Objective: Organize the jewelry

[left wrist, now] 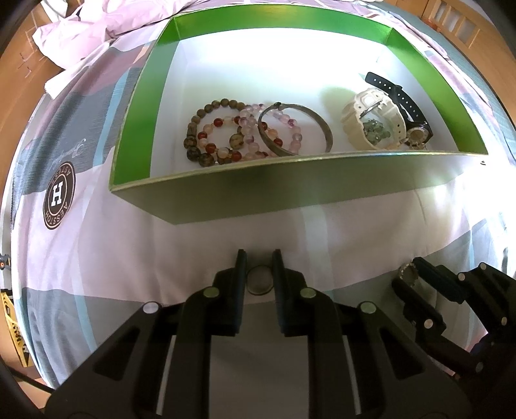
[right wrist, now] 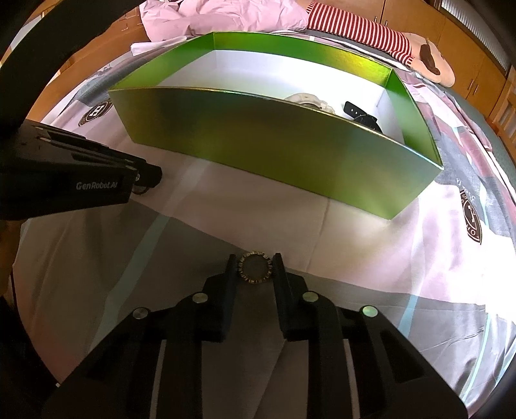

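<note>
A green box (left wrist: 225, 196) with a white floor stands on the bed. Inside lie beaded bracelets (left wrist: 222, 135), a metal bangle (left wrist: 296, 129), a white watch (left wrist: 374, 119) and a black watch (left wrist: 409, 106). My left gripper (left wrist: 259, 258) is shut on a plain round ring (left wrist: 259, 280), just in front of the box. My right gripper (right wrist: 254, 258) is shut on a studded round ring (right wrist: 254, 267), low over the sheet, right of the left gripper. The right gripper also shows in the left wrist view (left wrist: 409, 274). The box also shows in the right wrist view (right wrist: 258, 145).
A patterned bedsheet (left wrist: 96, 258) with round logo prints covers the bed. Crumpled pink bedding (right wrist: 225, 16) and a striped plush toy (right wrist: 387, 35) lie behind the box. Wooden cabinets (right wrist: 467, 38) stand at the far right.
</note>
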A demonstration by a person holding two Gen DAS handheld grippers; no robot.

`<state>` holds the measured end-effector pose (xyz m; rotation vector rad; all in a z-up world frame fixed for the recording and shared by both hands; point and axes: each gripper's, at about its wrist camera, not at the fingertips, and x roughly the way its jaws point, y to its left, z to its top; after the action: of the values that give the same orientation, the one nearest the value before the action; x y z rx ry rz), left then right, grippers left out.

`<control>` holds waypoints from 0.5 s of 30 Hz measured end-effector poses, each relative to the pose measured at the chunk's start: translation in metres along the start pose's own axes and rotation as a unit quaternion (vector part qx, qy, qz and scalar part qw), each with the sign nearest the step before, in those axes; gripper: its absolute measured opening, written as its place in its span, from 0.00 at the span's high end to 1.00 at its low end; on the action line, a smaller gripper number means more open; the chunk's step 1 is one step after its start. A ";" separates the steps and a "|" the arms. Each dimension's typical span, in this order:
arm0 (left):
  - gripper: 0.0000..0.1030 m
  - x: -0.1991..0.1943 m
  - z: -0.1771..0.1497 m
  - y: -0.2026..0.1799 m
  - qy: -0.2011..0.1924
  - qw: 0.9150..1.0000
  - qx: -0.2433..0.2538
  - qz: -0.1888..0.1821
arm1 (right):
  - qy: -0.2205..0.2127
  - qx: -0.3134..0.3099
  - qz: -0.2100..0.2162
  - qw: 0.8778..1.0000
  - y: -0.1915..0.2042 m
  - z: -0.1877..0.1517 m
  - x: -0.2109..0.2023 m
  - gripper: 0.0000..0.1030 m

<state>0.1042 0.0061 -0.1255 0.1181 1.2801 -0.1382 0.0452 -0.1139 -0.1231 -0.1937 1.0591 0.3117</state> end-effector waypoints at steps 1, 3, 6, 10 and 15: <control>0.84 0.000 0.000 -0.001 0.001 1.000 0.000 0.000 | 0.000 0.001 0.001 1.000 0.000 0.000 0.000 0.77; 0.84 0.000 -0.001 -0.001 0.000 1.000 0.000 0.000 | -0.001 0.004 0.000 1.000 -0.002 -0.001 -0.001 0.77; 0.84 -0.001 -0.002 -0.003 0.000 1.000 0.000 0.000 | -0.002 0.011 -0.004 1.000 -0.006 -0.001 -0.002 0.78; 0.84 -0.002 -0.002 -0.003 0.000 1.000 0.000 0.001 | -0.001 0.024 -0.010 1.000 -0.015 -0.003 -0.004 0.78; 0.84 0.000 0.002 0.002 -0.002 1.000 -0.001 0.001 | -0.002 0.035 -0.017 0.999 -0.018 -0.005 -0.007 0.77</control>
<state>0.1062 0.0079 -0.1249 0.1178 1.2752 -0.1363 0.0438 -0.1338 -0.1194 -0.1481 1.0595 0.2449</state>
